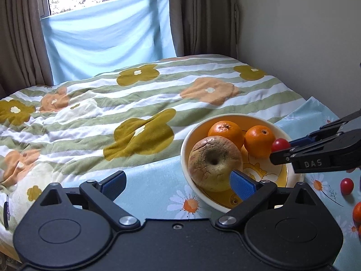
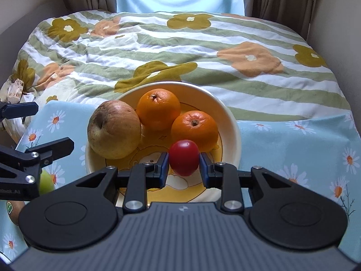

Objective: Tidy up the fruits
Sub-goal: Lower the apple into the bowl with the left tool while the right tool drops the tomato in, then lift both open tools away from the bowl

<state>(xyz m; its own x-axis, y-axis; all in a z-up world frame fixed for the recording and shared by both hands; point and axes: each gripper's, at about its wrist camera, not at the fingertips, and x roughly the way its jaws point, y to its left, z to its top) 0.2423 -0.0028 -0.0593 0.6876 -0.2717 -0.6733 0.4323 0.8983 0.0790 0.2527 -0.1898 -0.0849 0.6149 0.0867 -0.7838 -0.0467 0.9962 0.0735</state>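
A cream bowl (image 2: 234, 122) with a yellow cartoon inside holds a wrinkled brownish apple (image 2: 114, 129) and two oranges (image 2: 158, 109) (image 2: 195, 128). My right gripper (image 2: 183, 168) is shut on a red cherry tomato (image 2: 183, 155), held just above the bowl's near side. In the left wrist view that gripper (image 1: 279, 151) comes in from the right with the tomato (image 1: 280, 144) over the bowl (image 1: 183, 155), next to an orange (image 1: 259, 141). My left gripper (image 1: 178, 185) is open and holds nothing; its right finger stands in front of the apple (image 1: 214, 162).
The bowl stands on a light blue daisy cloth (image 2: 293, 140) at the edge of a flowered quilt (image 1: 112, 113). Another red tomato (image 1: 346, 186) and an orange (image 1: 357, 212) lie on the cloth. A green fruit (image 2: 46, 181) and a kiwi (image 2: 13, 210) lie left of the bowl.
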